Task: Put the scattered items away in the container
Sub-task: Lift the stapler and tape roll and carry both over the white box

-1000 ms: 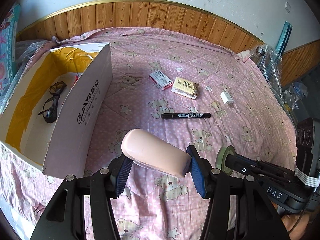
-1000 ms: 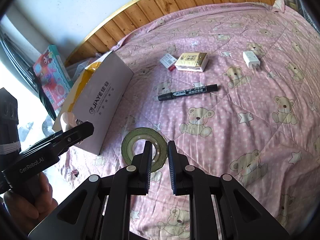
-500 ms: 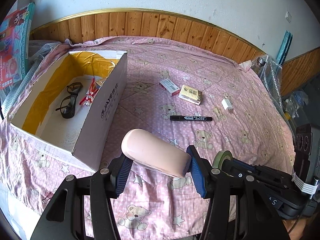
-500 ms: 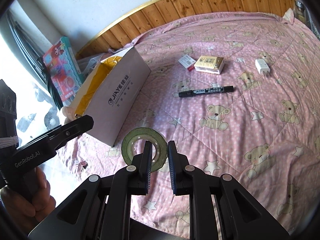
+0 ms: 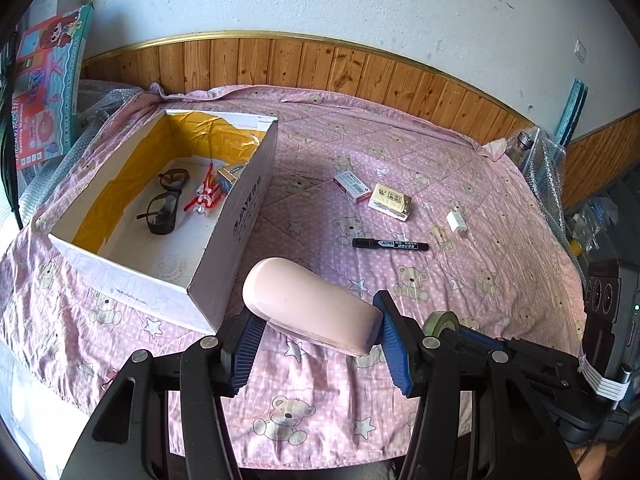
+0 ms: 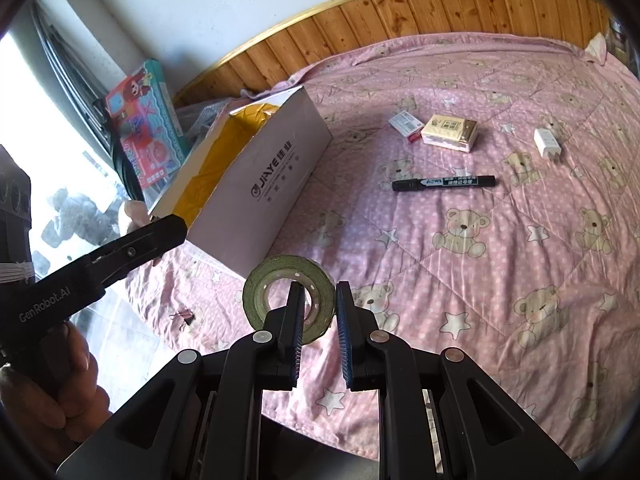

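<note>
The left gripper (image 5: 318, 344) was clamped on a pink case (image 5: 312, 312), held above the quilt (image 5: 500, 280) near the box corner. The right gripper (image 6: 318, 334) pinched one wall of a green tape roll (image 6: 289, 302), also aloft. The cardboard box (image 5: 236, 216) already contained glasses (image 5: 166, 208) and a red item (image 5: 204, 196). A marker (image 5: 390, 244), a yellow pack (image 5: 390, 202), a small carton (image 5: 352, 187) and a white charger (image 5: 457, 221) lay scattered, not yet collected.
</note>
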`<state>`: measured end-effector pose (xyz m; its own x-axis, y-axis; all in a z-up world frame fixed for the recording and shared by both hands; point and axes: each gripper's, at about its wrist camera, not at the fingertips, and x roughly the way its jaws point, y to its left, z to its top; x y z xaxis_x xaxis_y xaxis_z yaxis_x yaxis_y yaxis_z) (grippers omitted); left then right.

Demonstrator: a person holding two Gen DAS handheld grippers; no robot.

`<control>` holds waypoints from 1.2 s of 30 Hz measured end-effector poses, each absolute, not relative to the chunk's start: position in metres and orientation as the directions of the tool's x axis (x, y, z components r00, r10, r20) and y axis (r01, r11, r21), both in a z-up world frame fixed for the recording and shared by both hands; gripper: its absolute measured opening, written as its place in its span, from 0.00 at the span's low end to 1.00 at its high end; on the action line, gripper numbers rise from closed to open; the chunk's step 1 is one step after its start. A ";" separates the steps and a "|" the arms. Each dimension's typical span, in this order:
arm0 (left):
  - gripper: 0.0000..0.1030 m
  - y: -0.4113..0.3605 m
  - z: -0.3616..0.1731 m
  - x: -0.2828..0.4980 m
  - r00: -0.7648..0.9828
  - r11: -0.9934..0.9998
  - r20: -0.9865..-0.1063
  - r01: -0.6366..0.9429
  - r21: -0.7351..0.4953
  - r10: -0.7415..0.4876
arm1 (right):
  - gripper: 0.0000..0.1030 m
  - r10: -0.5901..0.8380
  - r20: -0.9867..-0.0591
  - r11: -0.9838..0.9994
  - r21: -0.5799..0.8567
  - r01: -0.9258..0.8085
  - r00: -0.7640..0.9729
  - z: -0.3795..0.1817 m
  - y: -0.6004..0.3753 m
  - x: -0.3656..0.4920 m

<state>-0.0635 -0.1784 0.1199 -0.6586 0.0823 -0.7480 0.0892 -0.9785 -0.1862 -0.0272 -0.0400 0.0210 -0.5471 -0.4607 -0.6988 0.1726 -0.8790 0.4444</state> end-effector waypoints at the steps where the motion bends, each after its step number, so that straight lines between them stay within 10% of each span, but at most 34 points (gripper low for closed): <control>1: 0.54 -0.179 0.122 -0.061 -0.664 -0.978 -0.744 0.090 -0.188 0.082 | 0.16 -0.463 -0.699 -0.878 0.443 0.178 -0.545 0.022 -0.042 -0.027; 36: 0.54 -0.245 0.137 -0.085 -0.684 -0.953 -0.729 0.217 -0.212 0.007 | 0.16 -0.503 -0.681 -0.864 0.416 0.284 -0.532 0.049 -0.079 -0.080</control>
<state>-0.0849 -0.2448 0.1365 -0.6842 0.0070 -0.7292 0.2166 -0.9529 -0.2124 -0.0802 -0.0792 0.0492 -0.5325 -0.5031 -0.6807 0.2839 -0.8637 0.4164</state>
